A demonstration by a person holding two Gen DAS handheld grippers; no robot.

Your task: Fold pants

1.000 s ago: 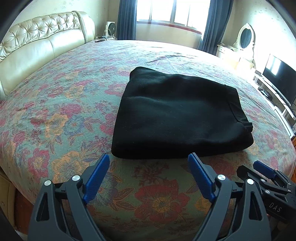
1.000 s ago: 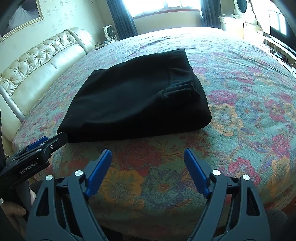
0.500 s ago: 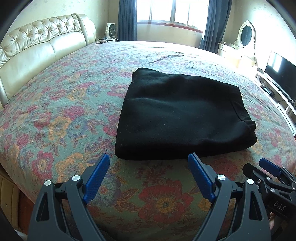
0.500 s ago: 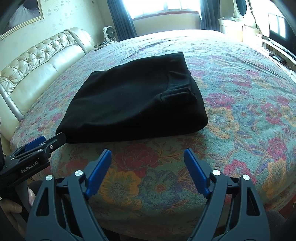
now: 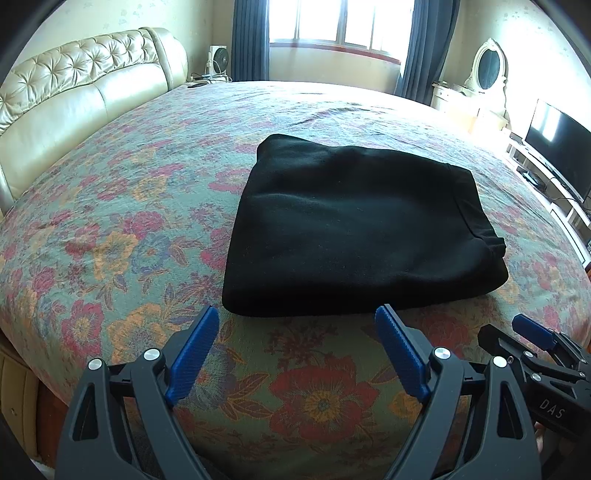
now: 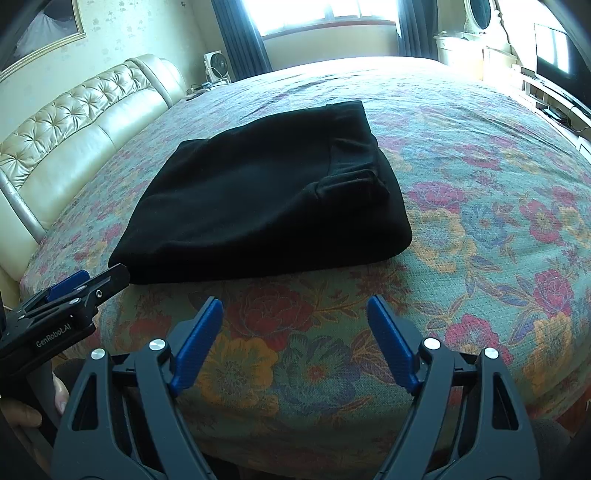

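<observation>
The black pants (image 5: 354,229) lie folded into a flat rectangle on the floral bedspread (image 5: 110,236); they also show in the right wrist view (image 6: 273,192), waistband and pocket to the right. My left gripper (image 5: 297,354) is open and empty, just short of the pants' near edge. My right gripper (image 6: 294,343) is open and empty, a little back from the near edge. Each gripper shows at the side of the other's view: the right gripper (image 5: 532,339) and the left gripper (image 6: 88,280).
A cream tufted headboard (image 5: 74,96) runs along the left. A window with dark curtains (image 5: 332,22) is at the back. A dresser with oval mirror (image 5: 487,70) and a TV (image 5: 557,144) stand at the right. The bed's near edge lies under the grippers.
Both grippers have drawn back slightly from the folded pants and tilted up a little. The pants have not moved.
</observation>
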